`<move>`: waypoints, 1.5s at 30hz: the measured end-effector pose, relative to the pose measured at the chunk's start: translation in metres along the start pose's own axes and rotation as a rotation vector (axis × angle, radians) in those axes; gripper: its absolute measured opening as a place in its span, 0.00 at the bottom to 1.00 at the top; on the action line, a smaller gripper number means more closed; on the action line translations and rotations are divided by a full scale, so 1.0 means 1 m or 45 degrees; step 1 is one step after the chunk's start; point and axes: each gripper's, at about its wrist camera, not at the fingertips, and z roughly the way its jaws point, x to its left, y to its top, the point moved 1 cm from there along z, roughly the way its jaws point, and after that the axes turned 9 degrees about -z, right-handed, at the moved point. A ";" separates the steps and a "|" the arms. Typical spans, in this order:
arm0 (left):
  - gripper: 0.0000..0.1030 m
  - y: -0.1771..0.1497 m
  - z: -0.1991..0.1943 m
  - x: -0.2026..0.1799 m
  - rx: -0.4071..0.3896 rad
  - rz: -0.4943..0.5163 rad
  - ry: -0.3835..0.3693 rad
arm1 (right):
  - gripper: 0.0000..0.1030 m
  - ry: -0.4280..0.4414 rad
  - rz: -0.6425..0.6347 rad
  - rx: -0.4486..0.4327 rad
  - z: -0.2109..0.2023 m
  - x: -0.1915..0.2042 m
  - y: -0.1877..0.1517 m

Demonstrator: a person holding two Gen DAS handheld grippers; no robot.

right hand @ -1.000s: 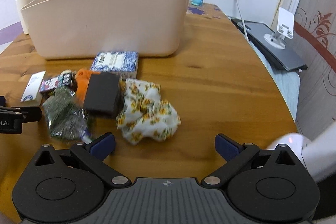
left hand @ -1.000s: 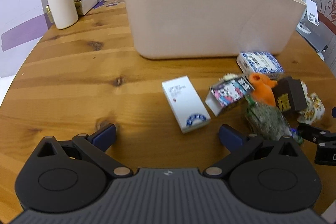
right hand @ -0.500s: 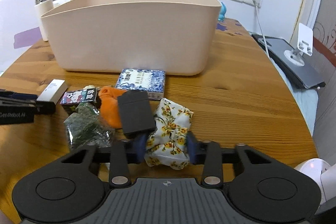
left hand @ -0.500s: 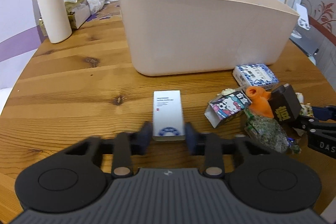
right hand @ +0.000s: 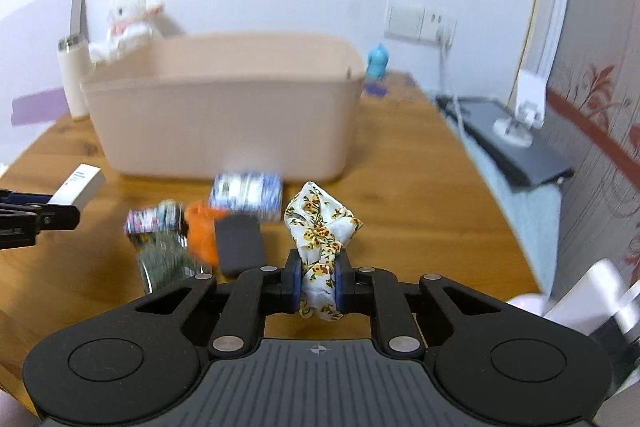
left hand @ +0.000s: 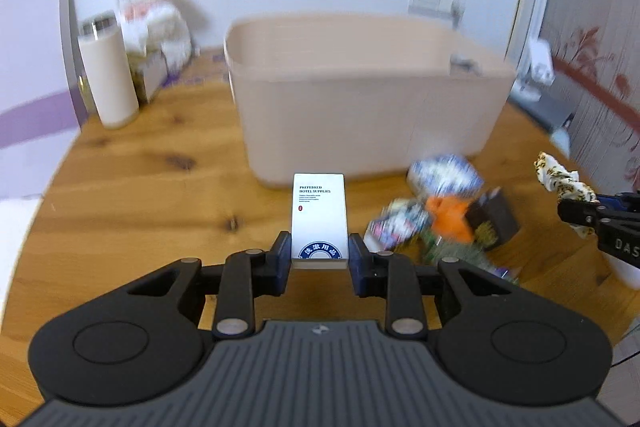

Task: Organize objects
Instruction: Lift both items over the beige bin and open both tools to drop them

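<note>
Inspecting both wrist views, we are finding the task at an early stage, with two items in hand and none confirmed stored. We are seeing the left claw (left hand: 319, 259) clamped on the near end of the white box (left hand: 319, 217), at lower centre of the left view, with the box pointing toward the beige bin (left hand: 360, 99) at mid-frame. We are seeing the right claw (right hand: 317, 287) pinching the floral cloth (right hand: 320, 227) at lower centre of the right view, its free end bunched above the fingers. Both items are appearing lifted off the bench (right hand: 400, 195), though we are judging that from blur and angle only.

We are noting what is left on the bench, in front of the bin: the blue patterned box (right hand: 246, 193), the cartoon box (right hand: 154, 221), the orange item (right hand: 202, 233), the black box (right hand: 239, 245) and the green packet (right hand: 164, 261), all clustered at centre left of the right view. We are unable to read the bin's interior, so its contents are remaining unconfirmed. We are judging that the two held items are going to the bin next, with five pieces outstanding.
</note>
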 end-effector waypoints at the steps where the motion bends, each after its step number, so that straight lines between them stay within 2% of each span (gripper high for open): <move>1: 0.31 0.006 -0.007 0.000 -0.031 -0.001 -0.009 | 0.14 -0.008 -0.003 -0.022 -0.004 -0.001 0.005; 6: 0.31 0.043 -0.031 -0.006 -0.189 0.024 -0.009 | 0.14 -0.035 -0.020 -0.159 -0.022 -0.007 0.039; 10: 0.31 0.074 -0.035 -0.016 -0.300 0.046 0.011 | 0.14 -0.042 -0.033 -0.266 -0.027 -0.012 0.071; 12: 0.31 0.089 -0.030 -0.021 -0.322 0.046 0.011 | 0.14 -0.041 -0.035 -0.313 -0.026 -0.016 0.089; 15: 0.31 0.113 -0.013 -0.031 -0.303 0.022 -0.005 | 0.14 -0.011 -0.013 -0.354 -0.018 -0.022 0.110; 20: 0.31 0.136 0.035 -0.053 -0.231 0.072 0.044 | 0.14 -0.004 -0.027 -0.340 0.010 -0.022 0.142; 28: 0.31 0.134 0.112 -0.059 -0.011 0.087 0.133 | 0.13 0.036 -0.051 -0.102 0.095 -0.001 0.149; 32: 0.32 0.130 0.120 -0.057 0.012 0.087 0.148 | 0.15 0.043 -0.040 -0.026 0.116 0.003 0.134; 34: 0.33 0.132 0.117 -0.054 0.012 0.072 0.134 | 0.35 0.051 -0.030 -0.020 0.114 0.002 0.132; 35: 0.34 0.133 0.115 -0.054 0.012 0.071 0.126 | 0.39 0.053 -0.026 -0.029 0.111 0.001 0.131; 36: 0.46 0.134 0.111 -0.054 0.012 0.075 0.120 | 0.44 0.057 -0.025 -0.050 0.104 0.000 0.130; 37: 0.62 0.135 0.106 -0.055 0.003 0.077 0.116 | 0.47 0.051 -0.028 -0.063 0.098 -0.001 0.133; 39: 0.76 0.135 0.094 -0.055 -0.034 0.070 0.117 | 0.66 0.033 -0.036 -0.099 0.082 -0.003 0.132; 41: 0.78 0.135 0.083 -0.051 -0.049 0.052 0.117 | 0.72 0.029 -0.034 -0.124 0.067 -0.005 0.131; 45: 0.79 0.130 0.060 -0.042 -0.053 0.014 0.089 | 0.76 0.031 -0.024 -0.138 0.042 -0.006 0.122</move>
